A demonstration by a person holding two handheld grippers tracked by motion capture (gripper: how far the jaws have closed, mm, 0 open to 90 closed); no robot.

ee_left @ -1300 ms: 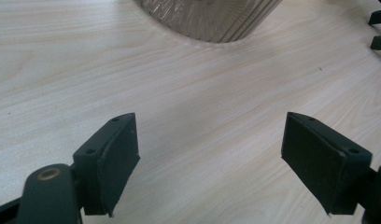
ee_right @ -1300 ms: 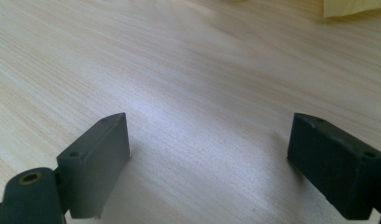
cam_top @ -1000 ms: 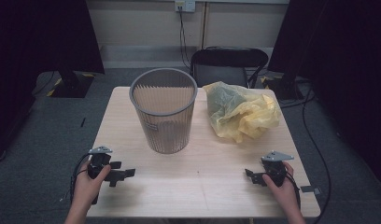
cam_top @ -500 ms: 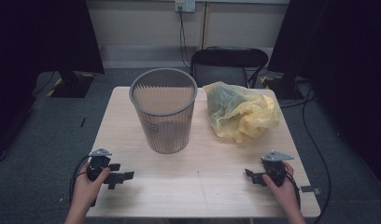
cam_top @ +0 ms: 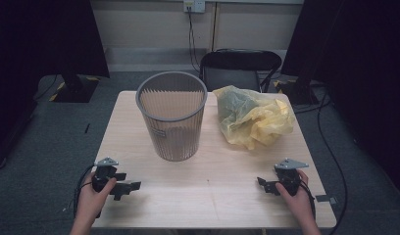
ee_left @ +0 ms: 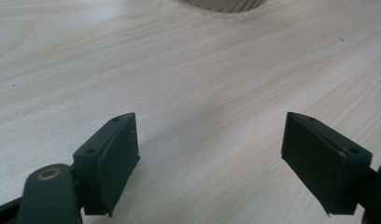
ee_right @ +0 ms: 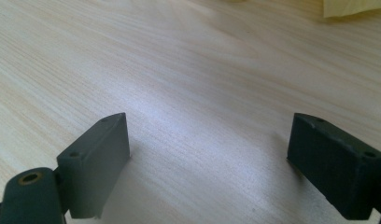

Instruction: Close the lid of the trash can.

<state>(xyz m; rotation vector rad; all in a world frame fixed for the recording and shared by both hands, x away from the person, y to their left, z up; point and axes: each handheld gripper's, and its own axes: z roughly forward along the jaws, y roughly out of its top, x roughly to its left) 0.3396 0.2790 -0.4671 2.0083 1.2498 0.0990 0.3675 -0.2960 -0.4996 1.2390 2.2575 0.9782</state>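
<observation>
Standing upright toward the far left of the counter (cam_top: 208, 186), the grey mesh wastebasket (cam_top: 172, 116) is being left untouched, with the crumpled yellow plastic bag (cam_top: 254, 117) lying just beside it on the right. Near the front left edge, the left gripper (cam_top: 128, 186) is being held low with its jaws wide apart. Near the front right edge, the right gripper (cam_top: 262, 184) is being held likewise, jaws spread and empty.

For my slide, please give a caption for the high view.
Open grippers, left and right, rest near bin and bag.
</observation>
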